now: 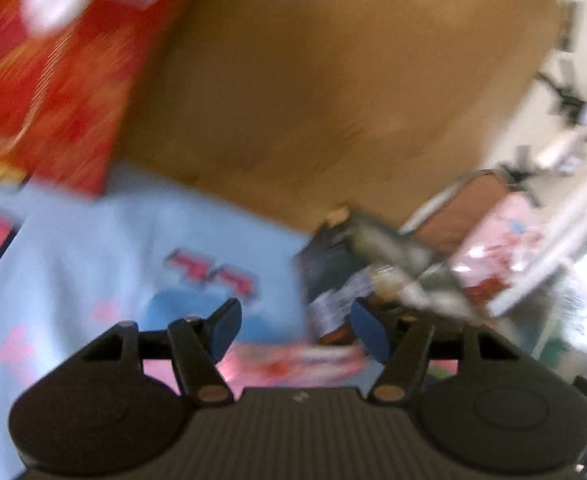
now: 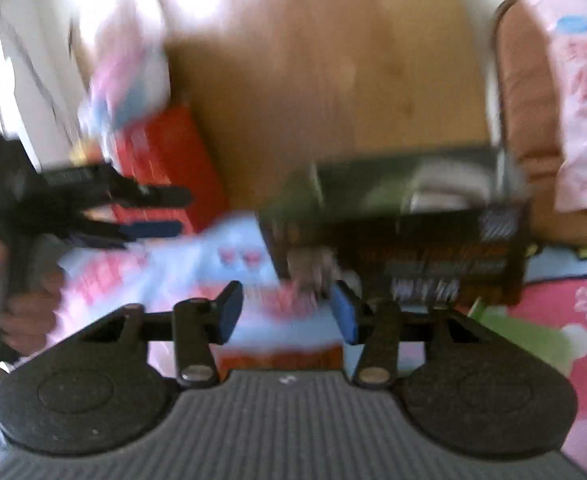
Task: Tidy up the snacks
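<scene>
Both views are motion-blurred. My left gripper (image 1: pixel 295 330) is open and empty above a light blue snack bag (image 1: pixel 133 248). A red snack box (image 1: pixel 53 72) lies at the upper left, and a dark snack box (image 1: pixel 333 264) to the right of the fingers. My right gripper (image 2: pixel 287 312) is open and empty over the same light blue bag (image 2: pixel 221 264), close to the dark box (image 2: pixel 405 224). The left gripper (image 2: pixel 153 214) shows at the left of the right wrist view, beside the red box (image 2: pixel 169 160). A pink bag (image 2: pixel 581 100) lies in a brown tray (image 2: pixel 521 120).
Everything rests on a wooden table (image 1: pixel 333 80). A pink and blue patterned mat (image 2: pixel 565 300) lies at the right. The brown tray with the pink bag (image 1: pixel 497 248) shows at the right of the left wrist view. Another pale bag (image 2: pixel 129 80) lies behind the red box.
</scene>
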